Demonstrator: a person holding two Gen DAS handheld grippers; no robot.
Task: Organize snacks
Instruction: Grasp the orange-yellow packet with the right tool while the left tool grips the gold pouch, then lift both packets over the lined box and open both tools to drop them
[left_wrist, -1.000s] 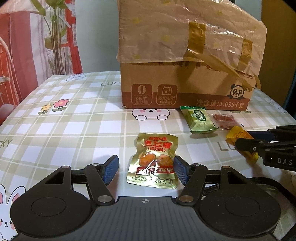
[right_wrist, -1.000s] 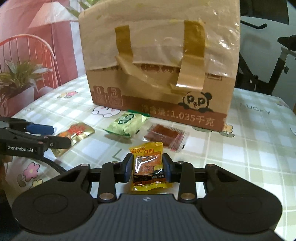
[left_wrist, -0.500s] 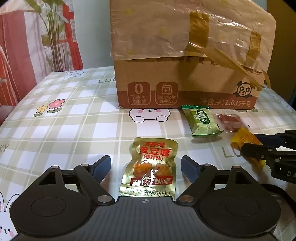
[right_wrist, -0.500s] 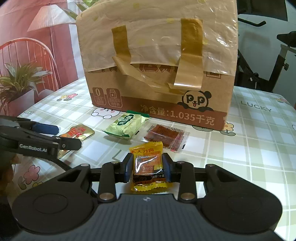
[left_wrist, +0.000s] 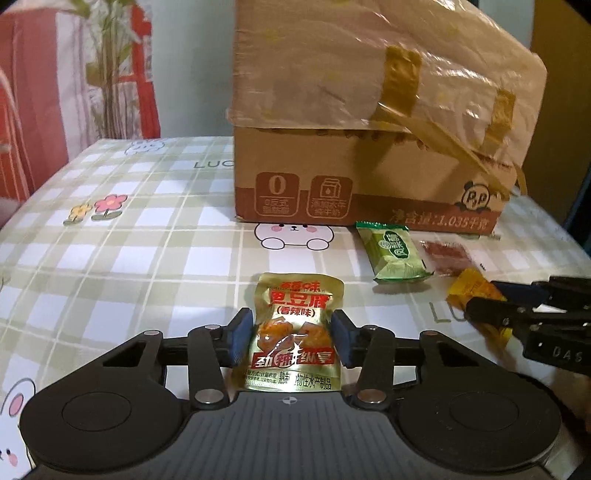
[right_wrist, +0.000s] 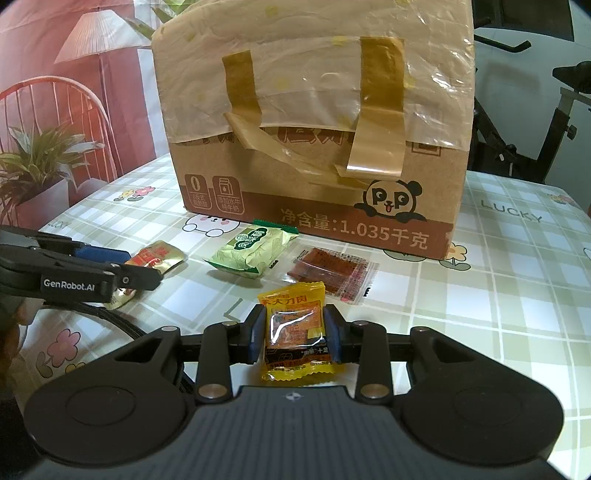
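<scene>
My left gripper (left_wrist: 293, 341) is shut on a gold snack packet (left_wrist: 295, 332) with red lettering, its pads pressing both side edges. That packet also shows in the right wrist view (right_wrist: 157, 258), behind the left gripper's fingers (right_wrist: 92, 273). My right gripper (right_wrist: 294, 338) is shut on a yellow snack packet (right_wrist: 295, 332); it also shows in the left wrist view (left_wrist: 476, 290). A green packet (left_wrist: 395, 254) and a clear packet of red-brown strips (right_wrist: 332, 273) lie on the table in front of the box.
A large cardboard box (right_wrist: 317, 140) with tape and plastic film stands at the back of the checked tablecloth (left_wrist: 129, 240). A potted plant (right_wrist: 33, 166) and red chair stand left of the table; exercise equipment (right_wrist: 524, 122) is behind at right.
My left gripper closed from wide open onto the gold packet. The right gripper kept its hold on the yellow packet and moved slightly closer to the box.
</scene>
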